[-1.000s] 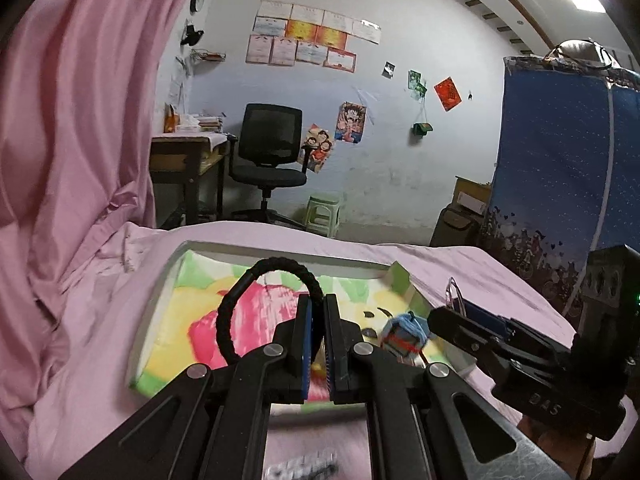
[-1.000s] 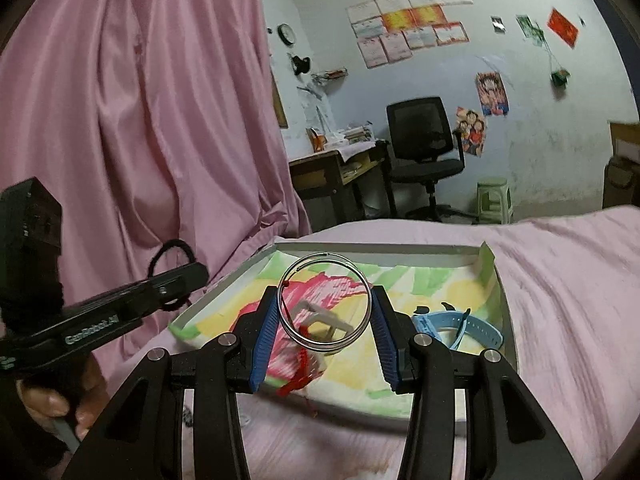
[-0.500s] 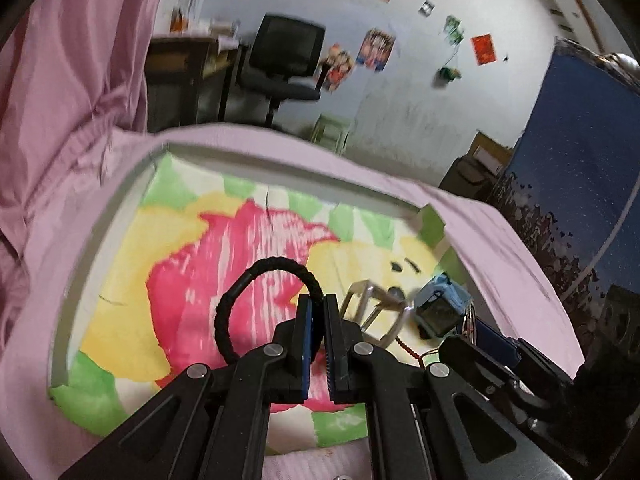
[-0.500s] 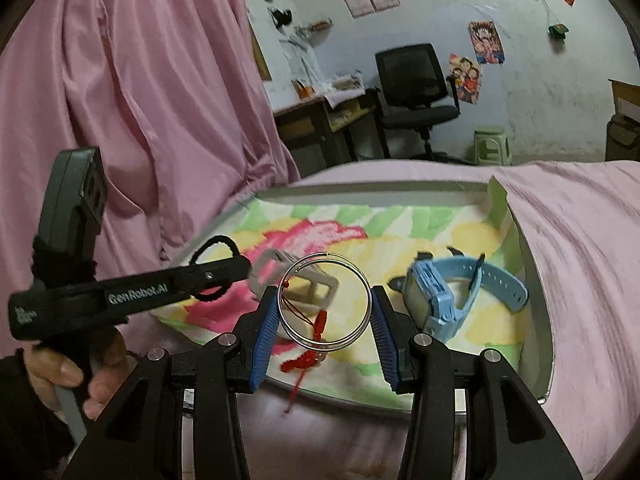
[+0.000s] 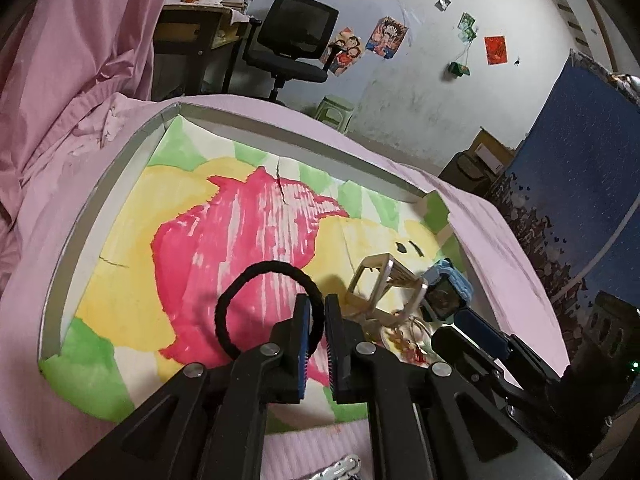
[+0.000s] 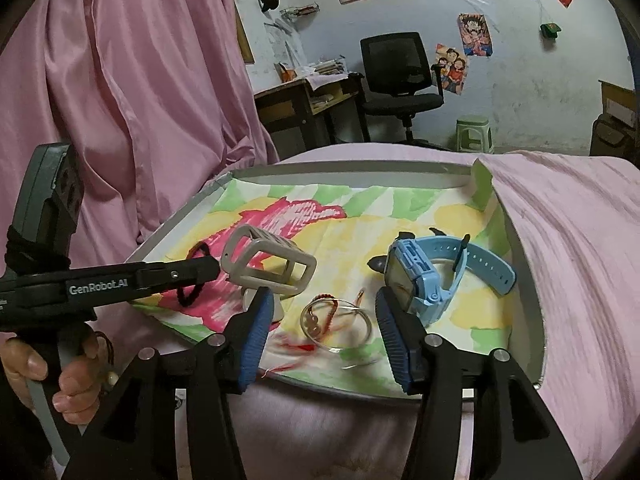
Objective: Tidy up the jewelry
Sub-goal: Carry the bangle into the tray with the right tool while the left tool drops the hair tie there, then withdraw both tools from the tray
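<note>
And the bangle [image 6: 338,322] is down! Half a second ago the right gripper [image 6: 320,322] was pinching it upright above the tray [image 6: 524,280]; now those fingers stand spread wide with the ring lying flat between them on the painted liner near the front edge, red cord [image 6: 316,318] tangled through it. That reads as one piece delivered. Over on the other side, the left gripper [image 5: 316,332] has swung in low over the tray too, fingers pressed together on the black hair tie [image 5: 256,304], loop standing up over the pink patch, not let go yet, so that looks like the next drop. Head count inside the tray: one bangle, one blue watch [image 6: 432,276] by the right wall, one beige clip [image 6: 268,264] left of centre, with the one hair tie hanging just above. Two grippers, one hand [image 6: 68,376] in view on the left handle. Something pale and metallic [image 5: 340,466] sits on the sheet before the tray; too clipped to name.
</note>
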`<state>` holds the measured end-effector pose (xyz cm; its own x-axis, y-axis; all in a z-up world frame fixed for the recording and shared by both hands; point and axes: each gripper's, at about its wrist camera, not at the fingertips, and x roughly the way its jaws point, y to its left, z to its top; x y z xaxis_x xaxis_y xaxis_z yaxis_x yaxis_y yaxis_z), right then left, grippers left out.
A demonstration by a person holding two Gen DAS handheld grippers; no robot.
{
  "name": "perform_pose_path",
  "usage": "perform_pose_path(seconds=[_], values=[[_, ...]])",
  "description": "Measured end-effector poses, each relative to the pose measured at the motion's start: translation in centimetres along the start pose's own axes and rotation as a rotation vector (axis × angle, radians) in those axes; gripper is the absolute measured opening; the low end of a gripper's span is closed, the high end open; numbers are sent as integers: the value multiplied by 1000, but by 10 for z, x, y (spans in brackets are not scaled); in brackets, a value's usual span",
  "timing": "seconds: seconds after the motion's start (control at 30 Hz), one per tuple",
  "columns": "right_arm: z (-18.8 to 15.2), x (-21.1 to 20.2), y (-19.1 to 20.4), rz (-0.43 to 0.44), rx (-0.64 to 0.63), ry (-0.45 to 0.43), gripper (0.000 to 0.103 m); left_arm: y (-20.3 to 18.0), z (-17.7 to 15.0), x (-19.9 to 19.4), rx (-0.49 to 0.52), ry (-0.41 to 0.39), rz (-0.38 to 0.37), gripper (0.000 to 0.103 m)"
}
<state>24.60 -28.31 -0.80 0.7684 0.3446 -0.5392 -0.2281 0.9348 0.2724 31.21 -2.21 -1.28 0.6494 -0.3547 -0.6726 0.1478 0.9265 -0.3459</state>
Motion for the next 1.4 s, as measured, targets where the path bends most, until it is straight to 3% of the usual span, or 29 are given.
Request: perform_pose_path(seconds=[0.13,0.23,0.3,0.43,0.53,0.77,1.1,1.4], values=[[-1,-10,0,-18,-4,-38,51,-3,-4,-9,13,-28,-6,21],[-2,-25,0,-33,-6,-97,60,-6,-9,-21,27,-71,-8,40],[-2,-36,0,-45,-6,-142,64,-8,-12,-31,38,-116,-2,58],[-5,-63,2,-59,6,-239,75,-13,-21,-55,53,-201,8,64],[-10,-84,2,-50,20,-309,88,-15,-29,-74,67,-269,24,75],[-24,-125,12,-54,5,-410,102,-21,-57,-117,120,-422,91,97],[-41,-159,33,-61,-63,-436,102,-30,-100,-162,219,-527,174,103],[-53,-154,45,-12,-113,-315,102,-1,-131,-178,233,-448,245,103]])
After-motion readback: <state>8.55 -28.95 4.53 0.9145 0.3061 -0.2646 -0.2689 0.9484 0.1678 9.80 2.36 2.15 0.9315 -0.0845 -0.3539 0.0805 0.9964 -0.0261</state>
